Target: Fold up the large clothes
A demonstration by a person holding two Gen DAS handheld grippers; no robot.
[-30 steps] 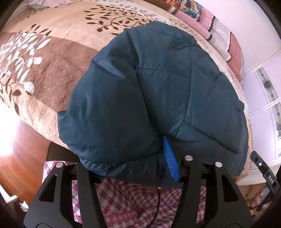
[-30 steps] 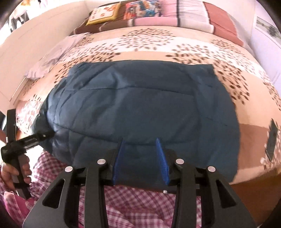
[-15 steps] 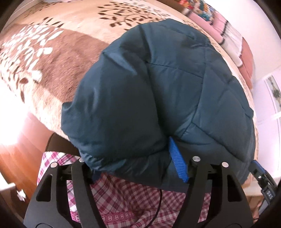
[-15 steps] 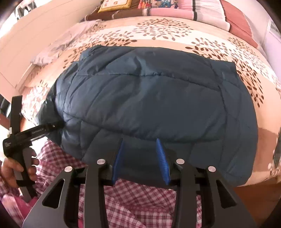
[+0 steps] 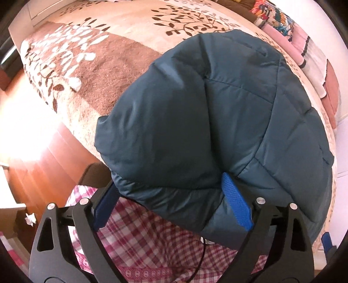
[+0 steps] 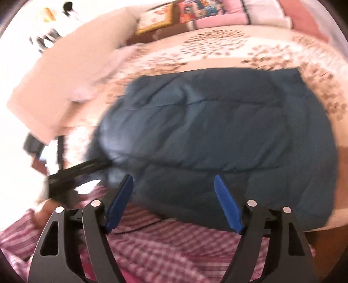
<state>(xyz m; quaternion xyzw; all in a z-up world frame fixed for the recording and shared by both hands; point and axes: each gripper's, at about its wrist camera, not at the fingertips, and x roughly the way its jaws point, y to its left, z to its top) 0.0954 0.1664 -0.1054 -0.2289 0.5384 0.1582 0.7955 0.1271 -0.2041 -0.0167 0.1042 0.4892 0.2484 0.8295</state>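
Observation:
A dark teal quilted jacket (image 5: 217, 113) lies folded on the bed, its near edge hanging over the bed's front edge. My left gripper (image 5: 171, 187) is open, its blue fingers (image 5: 236, 200) wide apart on either side of the jacket's near left corner. In the blurred right wrist view the jacket (image 6: 217, 135) fills the middle. My right gripper (image 6: 174, 180) is open, its fingers spread at the jacket's near edge and holding nothing. The left gripper shows there as a black bar (image 6: 76, 172) at the jacket's left side.
The bed has a beige and brown leaf-patterned blanket (image 5: 97, 65). Pillows (image 6: 195, 15) are stacked at the headboard. A pink checked garment on the person (image 5: 152, 243) is right below both grippers. Wooden floor (image 5: 32, 163) lies left of the bed.
Both grippers have opened wide and let go of the jacket's near edge. The jacket has settled on the bed. The right wrist view is moving and has tilted.

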